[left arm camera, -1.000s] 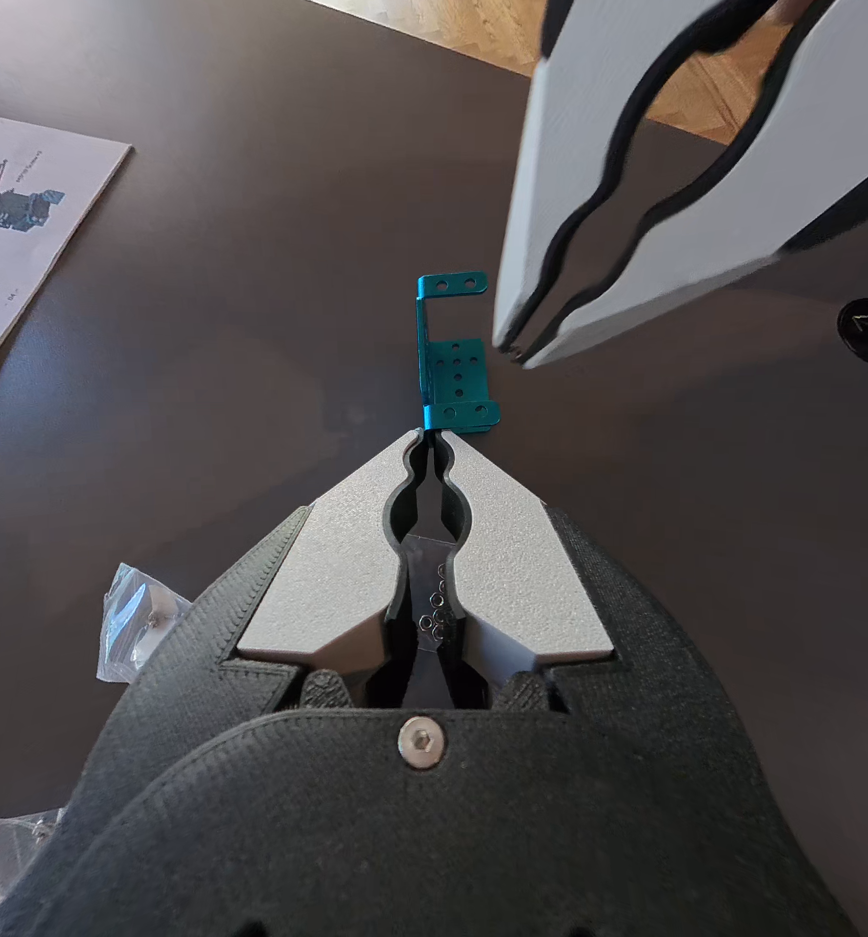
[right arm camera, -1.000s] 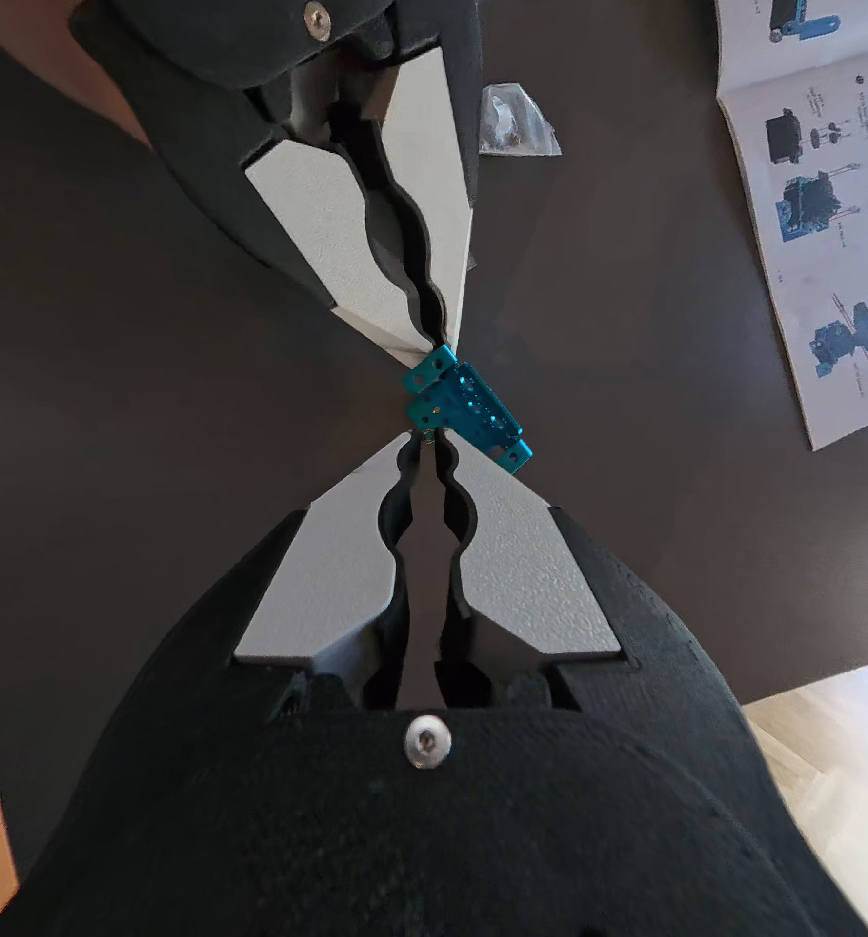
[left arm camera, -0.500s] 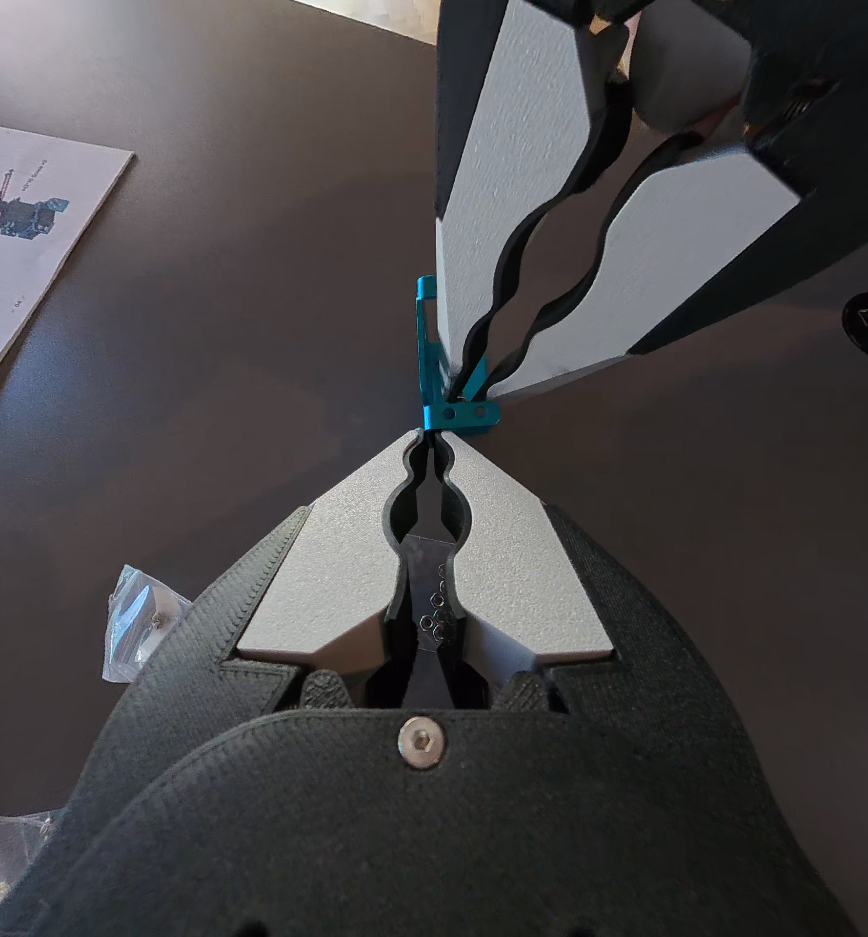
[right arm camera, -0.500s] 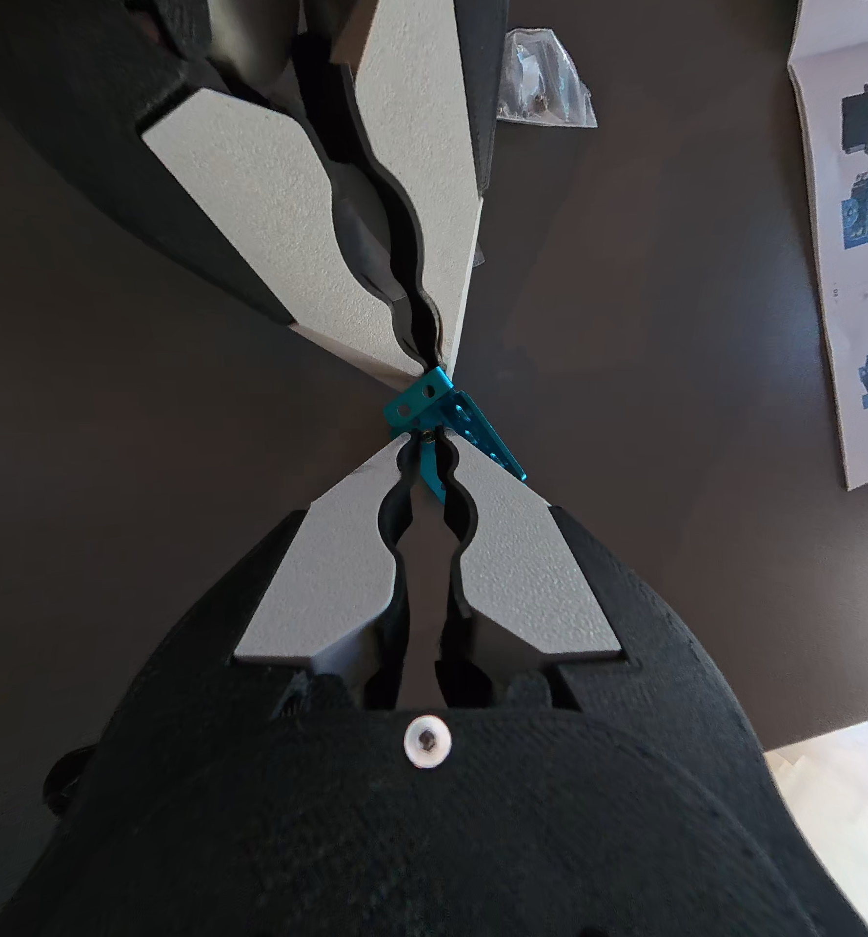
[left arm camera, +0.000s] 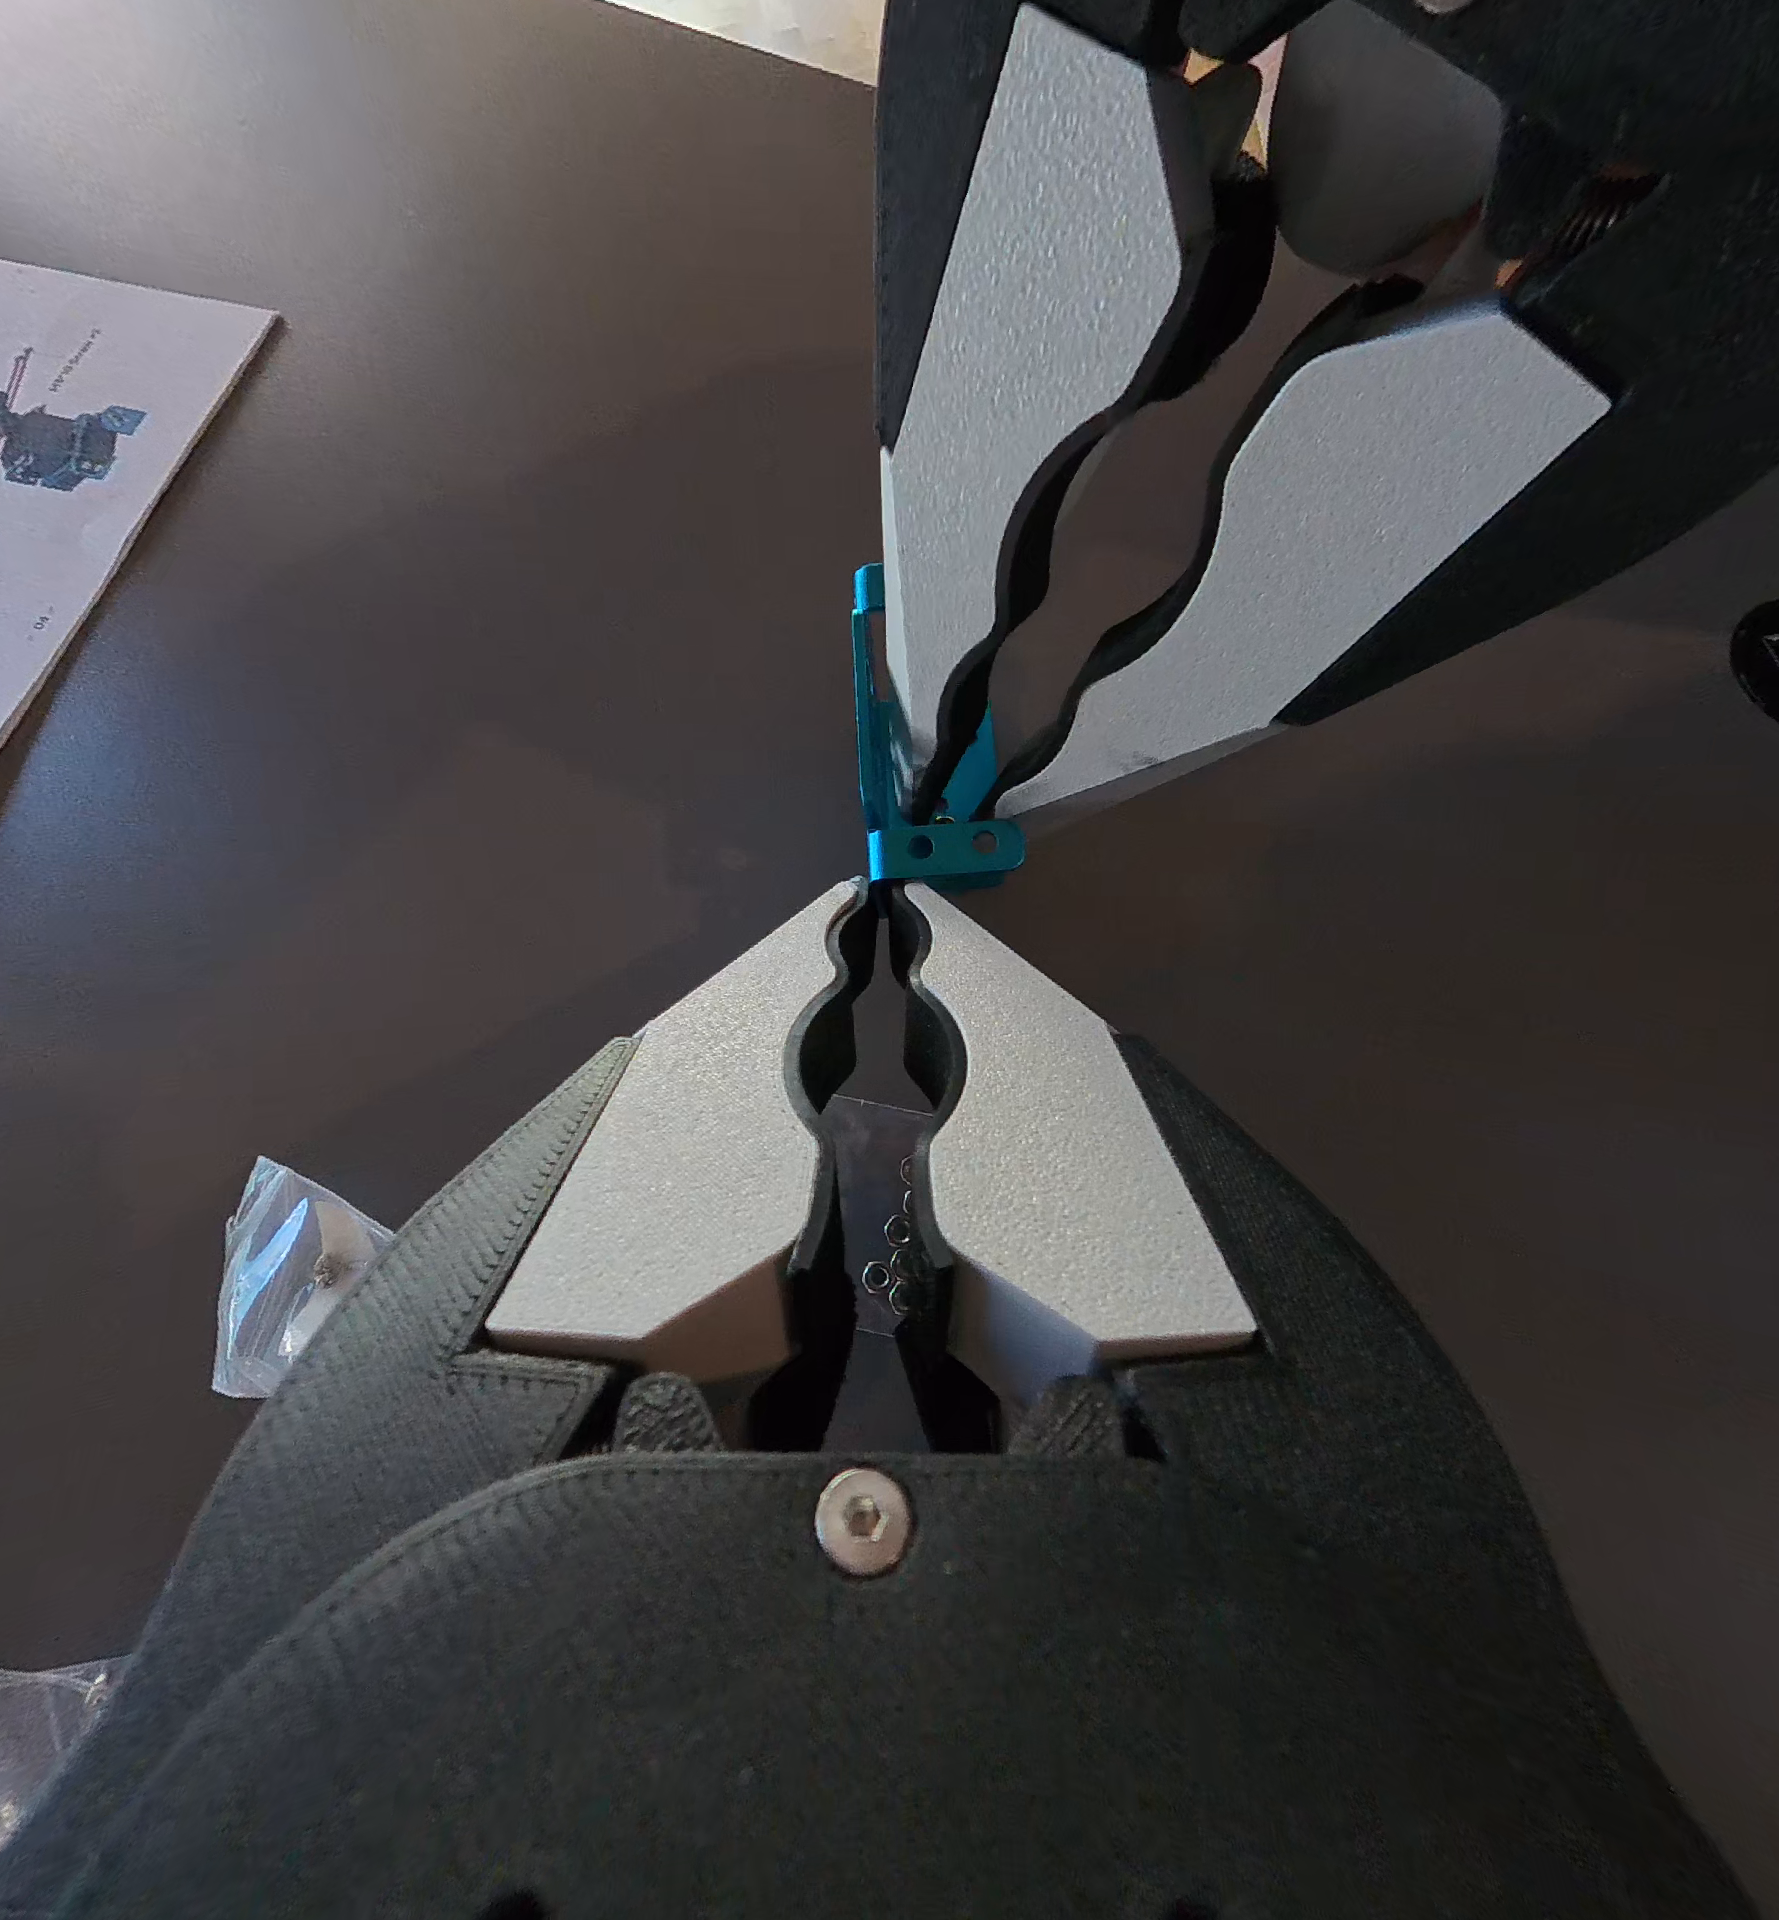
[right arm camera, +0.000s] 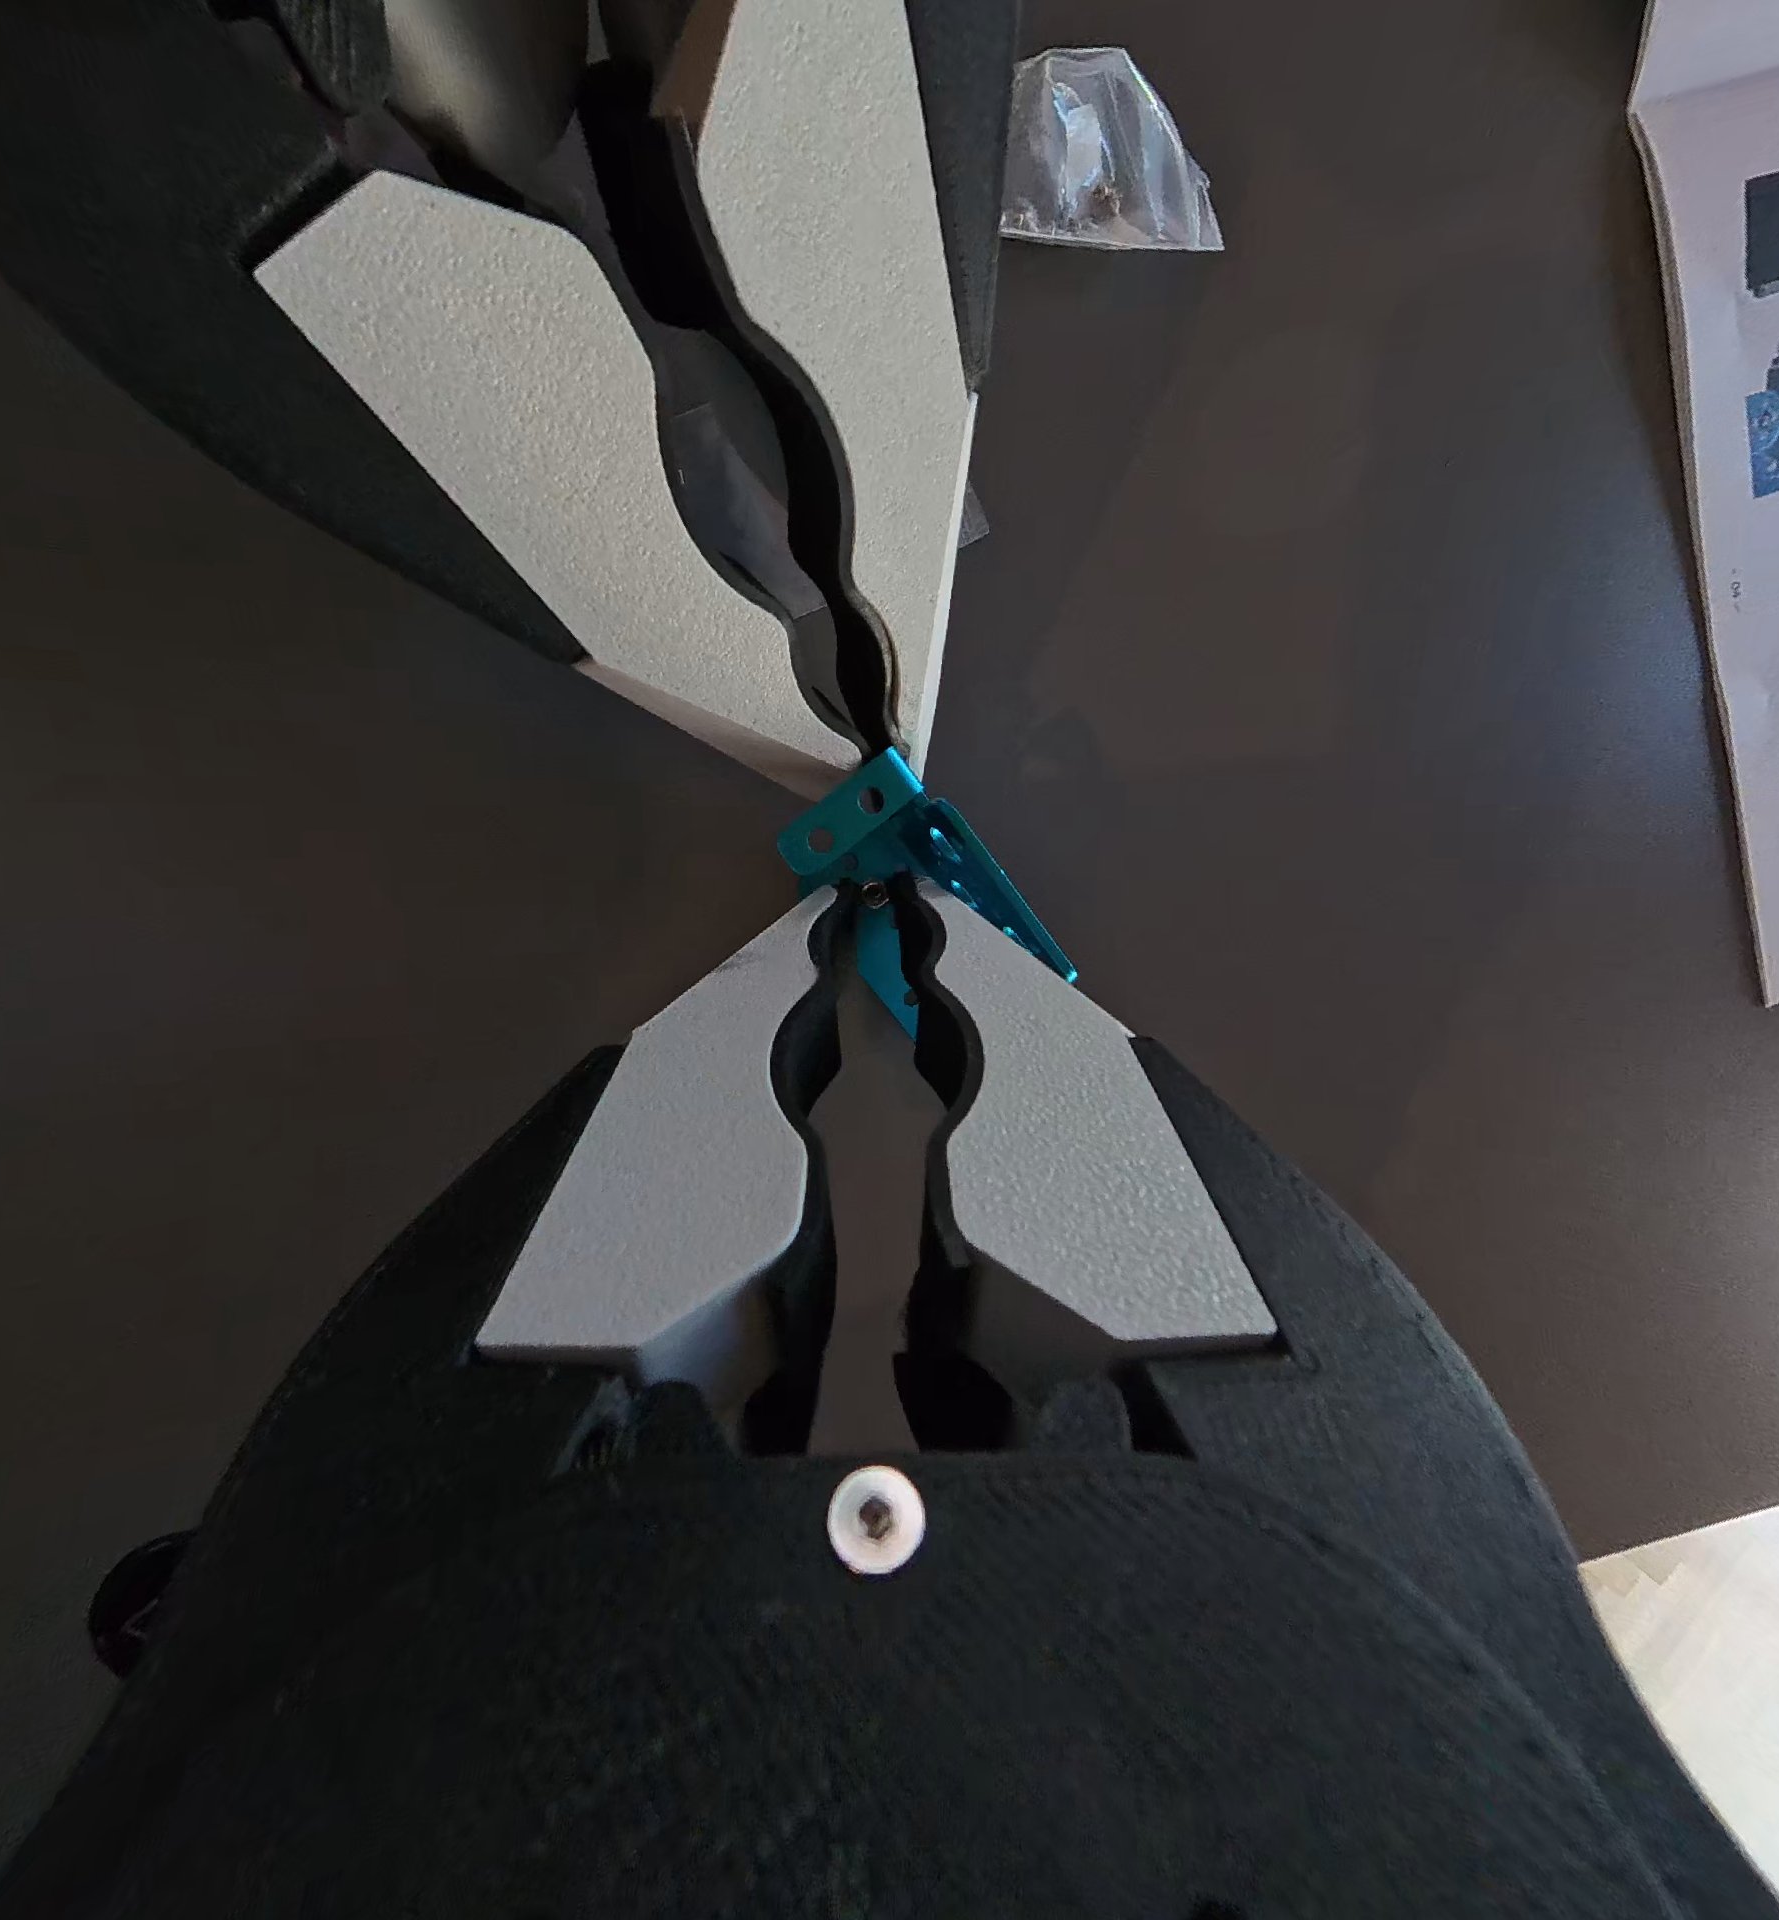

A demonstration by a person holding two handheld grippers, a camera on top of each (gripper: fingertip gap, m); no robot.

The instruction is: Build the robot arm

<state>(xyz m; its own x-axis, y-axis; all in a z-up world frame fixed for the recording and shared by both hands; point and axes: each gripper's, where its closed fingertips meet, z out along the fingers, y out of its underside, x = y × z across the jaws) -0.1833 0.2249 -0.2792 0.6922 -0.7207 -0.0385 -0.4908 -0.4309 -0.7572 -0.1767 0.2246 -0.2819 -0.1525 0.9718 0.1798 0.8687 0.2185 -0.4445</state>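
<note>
Between both tools (left arm camera: 880,896) (right arm camera: 869,894), a teal perforated bracket (left arm camera: 952,842).

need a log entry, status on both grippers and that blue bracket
Left gripper shut on blue perforated metal bracket. Right gripper shut on a small screw at the bracket. Nothing between them.

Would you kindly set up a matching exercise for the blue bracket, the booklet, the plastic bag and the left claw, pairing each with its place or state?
Things:
1. blue bracket
2. booklet
3. plastic bag
4. left claw

Places or states:
A. lies open at the table's right edge in the right wrist view
B. shut on a metal flange
C. held between both claws
D. crumpled on the table beyond the left claw in the right wrist view

Pairs: 1-C, 2-A, 3-D, 4-B
</note>
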